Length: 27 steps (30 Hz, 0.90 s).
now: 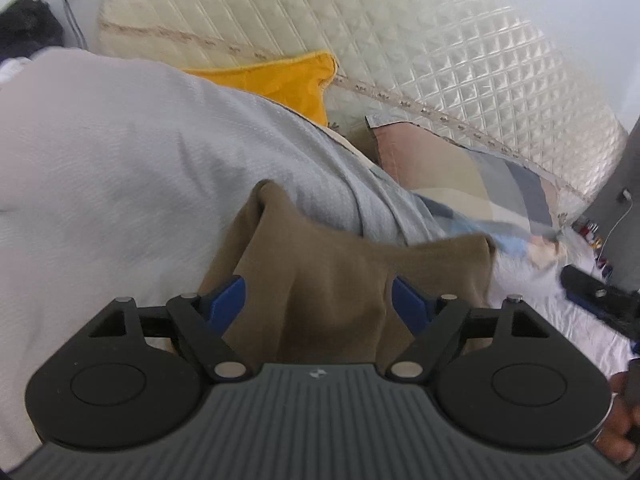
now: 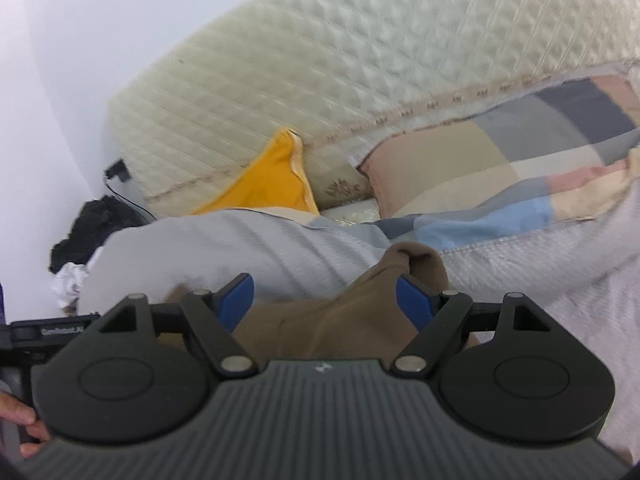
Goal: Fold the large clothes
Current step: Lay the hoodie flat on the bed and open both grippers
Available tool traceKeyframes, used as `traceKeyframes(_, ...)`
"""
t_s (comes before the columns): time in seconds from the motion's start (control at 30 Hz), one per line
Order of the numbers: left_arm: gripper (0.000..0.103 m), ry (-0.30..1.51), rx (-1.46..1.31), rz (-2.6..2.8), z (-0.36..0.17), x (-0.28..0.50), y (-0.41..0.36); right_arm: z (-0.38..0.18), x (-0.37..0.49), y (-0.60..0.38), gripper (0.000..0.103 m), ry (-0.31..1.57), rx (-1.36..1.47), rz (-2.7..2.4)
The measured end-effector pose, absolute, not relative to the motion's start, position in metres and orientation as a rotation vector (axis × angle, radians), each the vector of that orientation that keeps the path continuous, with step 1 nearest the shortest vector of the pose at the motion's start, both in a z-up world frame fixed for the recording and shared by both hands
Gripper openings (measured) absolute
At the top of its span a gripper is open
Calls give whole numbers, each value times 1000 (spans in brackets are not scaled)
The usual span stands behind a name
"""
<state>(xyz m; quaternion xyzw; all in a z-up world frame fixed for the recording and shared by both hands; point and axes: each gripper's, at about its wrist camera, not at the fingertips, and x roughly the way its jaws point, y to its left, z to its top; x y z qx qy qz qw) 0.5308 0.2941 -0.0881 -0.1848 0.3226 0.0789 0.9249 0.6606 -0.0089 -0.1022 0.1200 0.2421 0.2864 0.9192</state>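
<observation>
A brown garment lies bunched on the pale grey bedcover. In the left wrist view it runs up between the blue fingers. My left gripper stands open, its pads well apart and clear of the cloth's sides. The right wrist view shows the same brown garment heaped between the blue fingers of my right gripper. That gripper is also open, with no pinch on the fabric. The part of the garment under both gripper bodies is hidden.
A quilted cream headboard stands behind the bed. A yellow cushion and a checked pillow lean against it. A dark clothes heap lies by the wall, near a socket and cable. A hand holds a black gripper body.
</observation>
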Motion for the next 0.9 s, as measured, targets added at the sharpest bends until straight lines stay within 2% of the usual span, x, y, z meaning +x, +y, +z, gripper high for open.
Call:
traceKeyframes(0.23, 84, 625, -368, 150, -56, 407, 245, -66, 522, -53, 80, 417, 209, 596)
traceKeyframes(0.43, 84, 622, -417, 102, -48, 307, 204, -56, 425, -94, 80, 384, 218, 614)
traceKeyframes(0.67, 84, 629, -382, 74, -68, 223, 149, -81, 351, -121, 80, 399, 196, 640)
traceKeyframes(0.9, 84, 656, -353, 48, -95, 175, 107, -120, 310, -136, 80, 439, 177, 639)
